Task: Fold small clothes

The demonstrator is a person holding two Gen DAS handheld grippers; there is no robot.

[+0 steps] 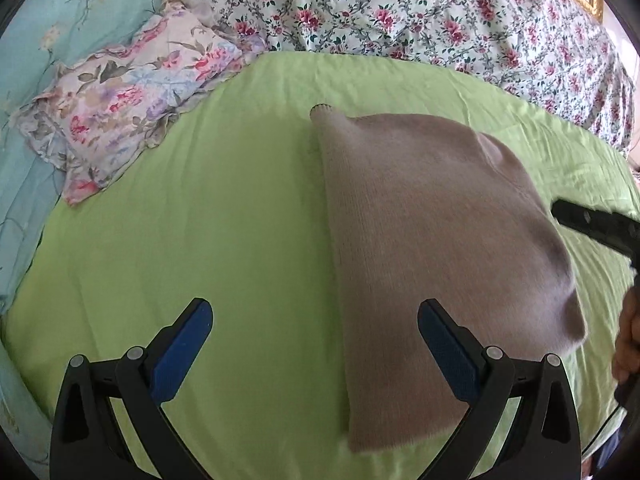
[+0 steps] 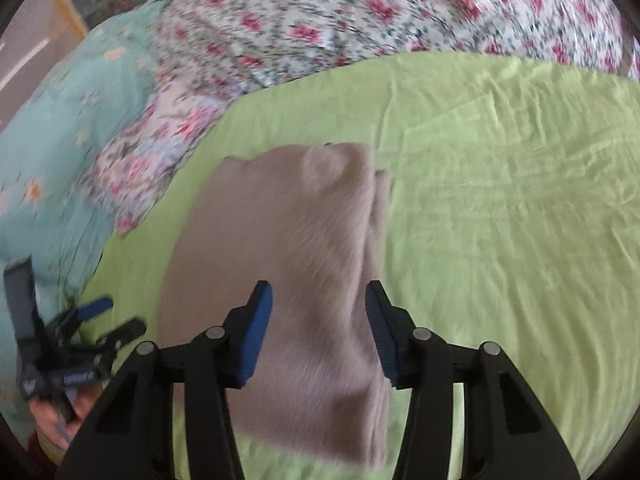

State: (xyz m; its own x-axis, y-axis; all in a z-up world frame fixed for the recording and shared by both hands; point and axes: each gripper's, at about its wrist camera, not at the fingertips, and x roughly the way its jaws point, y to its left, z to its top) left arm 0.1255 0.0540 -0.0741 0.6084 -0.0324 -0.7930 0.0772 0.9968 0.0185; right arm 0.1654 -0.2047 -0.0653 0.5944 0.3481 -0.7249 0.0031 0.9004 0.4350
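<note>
A beige knit garment [image 1: 420, 240] lies folded flat on the green sheet [image 1: 220, 220], with a ribbed cuff at its far tip. My left gripper [image 1: 314, 340] is open and empty; its right finger is over the garment's near left edge, its left finger over bare sheet. In the right wrist view the garment [image 2: 288, 248] shows a folded layer along its right side. My right gripper [image 2: 320, 332] is open and empty, above the garment's near part. The left gripper also shows in the right wrist view [image 2: 96, 320], at the far left.
A floral pillow [image 1: 120, 120] lies at the back left on a light blue quilt [image 1: 60, 20]. A red-flowered cover [image 1: 440, 20] runs along the back. The right gripper's black body [image 1: 592, 224] sits at the right edge of the left wrist view.
</note>
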